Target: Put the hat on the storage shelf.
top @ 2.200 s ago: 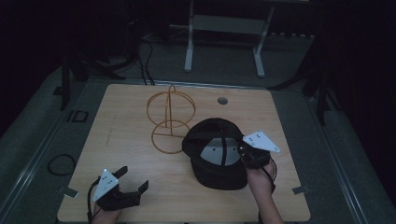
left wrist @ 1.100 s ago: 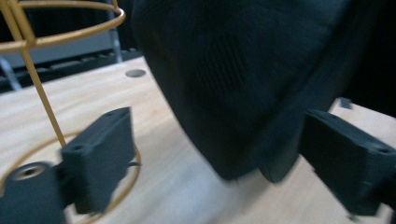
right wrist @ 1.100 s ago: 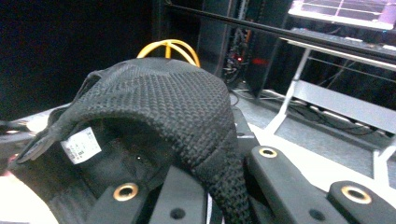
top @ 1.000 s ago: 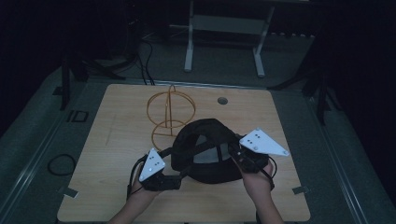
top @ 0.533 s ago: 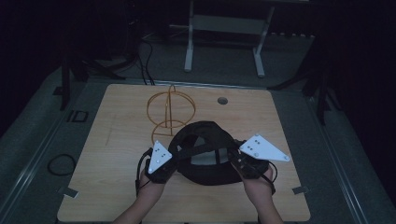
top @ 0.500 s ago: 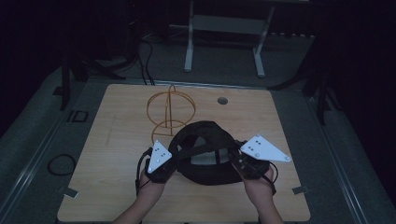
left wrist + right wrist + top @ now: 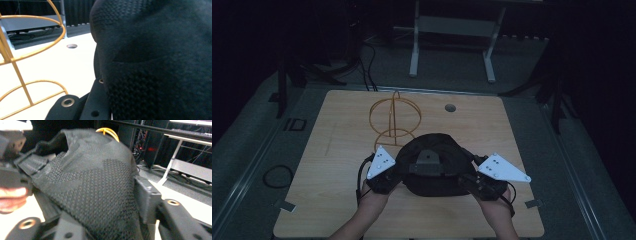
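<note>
— What's around you?

— A dark room, cables on the floor, a metal frame at the back, and a pale wooden table (image 7: pixel 337 150) under my forearms. A gold wire stand (image 7: pixel 393 120) sits upright toward the far middle of it, bare, with a small round hole (image 7: pixel 450 107) in the tabletop to its right.

— And the cap?

— The black cap (image 7: pixel 432 162) hangs between my two tools, just on my side of the stand, with its adjuster strap turned up. My left gripper (image 7: pixel 387 177) has it by the left edge; in the left gripper view the knit fabric (image 7: pixel 155 62) lies right across the jaws, so I judge them clamped on it, though the tips are covered. My right gripper (image 7: pixel 477 182) pinches the right edge, with mesh bunched between its jaws in the right gripper view (image 7: pixel 95 195).

— How far along are you?

— Partway, I'd say. The cap is gripped on both sides and seems lifted, but it isn't on the stand yet. What's left is carrying it forward, settling the crown over the wire dome and letting go.
</note>
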Demonstrator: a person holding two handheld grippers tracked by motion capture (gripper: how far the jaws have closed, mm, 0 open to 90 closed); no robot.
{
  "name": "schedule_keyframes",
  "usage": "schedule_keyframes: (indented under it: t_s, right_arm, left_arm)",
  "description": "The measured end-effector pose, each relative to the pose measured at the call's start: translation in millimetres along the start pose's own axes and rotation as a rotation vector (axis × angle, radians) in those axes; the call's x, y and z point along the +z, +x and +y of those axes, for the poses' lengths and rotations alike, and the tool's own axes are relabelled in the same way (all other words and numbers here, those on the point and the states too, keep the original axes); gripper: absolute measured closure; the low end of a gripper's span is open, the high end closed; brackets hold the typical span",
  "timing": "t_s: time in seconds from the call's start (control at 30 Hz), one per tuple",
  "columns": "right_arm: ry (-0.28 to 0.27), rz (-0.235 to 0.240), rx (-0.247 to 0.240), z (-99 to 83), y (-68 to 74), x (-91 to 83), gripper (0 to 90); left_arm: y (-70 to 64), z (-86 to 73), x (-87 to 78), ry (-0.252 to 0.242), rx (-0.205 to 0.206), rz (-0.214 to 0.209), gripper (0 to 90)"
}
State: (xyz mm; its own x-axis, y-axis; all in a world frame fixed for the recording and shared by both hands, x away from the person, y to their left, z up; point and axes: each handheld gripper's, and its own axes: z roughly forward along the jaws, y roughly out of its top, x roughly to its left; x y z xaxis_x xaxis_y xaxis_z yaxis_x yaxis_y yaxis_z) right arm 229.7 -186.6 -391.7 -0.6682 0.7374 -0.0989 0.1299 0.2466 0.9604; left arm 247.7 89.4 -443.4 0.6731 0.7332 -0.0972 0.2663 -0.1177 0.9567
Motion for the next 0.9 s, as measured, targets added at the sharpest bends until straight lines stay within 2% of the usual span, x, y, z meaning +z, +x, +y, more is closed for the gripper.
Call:
schedule_keyframes:
  t_s: [0.17,0.23,0.33,0.37,0.43,0.47,0.53,0.57,0.67,0.73,0.83,0.9]
  right_arm:
    - [0.015,0.028,0.002,-8.6,-1.5,-3.7,45.2]
    - [0.033,0.072,-0.006,-17.0,-1.6,-7.3,39.6]
    - [0.039,0.095,-0.013,-25.5,-1.0,-10.2,37.3]
    - [0.052,0.116,0.007,-33.8,-1.8,-12.4,35.5]
    - [0.062,0.121,0.008,-36.9,-1.9,-12.9,35.0]
    - [0.091,0.136,0.012,-45.7,-2.3,-14.7,34.0]
    - [0.104,0.148,0.009,-49.2,-2.4,-16.0,33.7]
    - [0.114,0.157,0.008,-52.3,-2.3,-17.5,32.5]
    - [0.145,0.187,-0.006,-61.1,-2.0,-24.3,31.6]
    - [0.162,0.203,-0.004,-66.1,-2.3,-29.2,31.4]
    - [0.169,0.226,0.007,-72.2,-4.1,-38.8,31.6]
    - [0.172,0.232,-0.002,-74.3,-6.4,-45.7,31.8]
  left_arm:
    - [-0.1,4.7,-2.7,-0.011,-0.001,0.001,90.0]
    - [-0.2,7.0,-4.0,-0.020,-0.004,-0.002,90.0]
    - [-1.4,7.0,-4.9,-0.028,0.013,0.016,90.0]
    - [-2.4,7.3,-5.9,-0.028,0.018,0.014,90.0]
    - [-3.4,7.4,-6.4,-0.030,0.026,0.021,90.0]
    - [-3.4,8.0,-6.6,-0.026,0.027,0.020,90.0]
    - [-3.2,8.3,-7.1,-0.029,0.026,0.026,90.0]
    - [-2.4,8.9,-7.4,-0.028,0.024,0.015,90.0]
    - [-3.9,9.8,-9.1,-0.029,0.054,0.015,90.0]
    - [-4.0,9.4,-10.3,-0.026,0.060,0.017,90.0]
    - [0.6,8.3,-12.8,-0.036,0.054,0.002,90.0]
    - [3.3,7.5,-15.7,-0.053,0.067,-0.002,90.0]
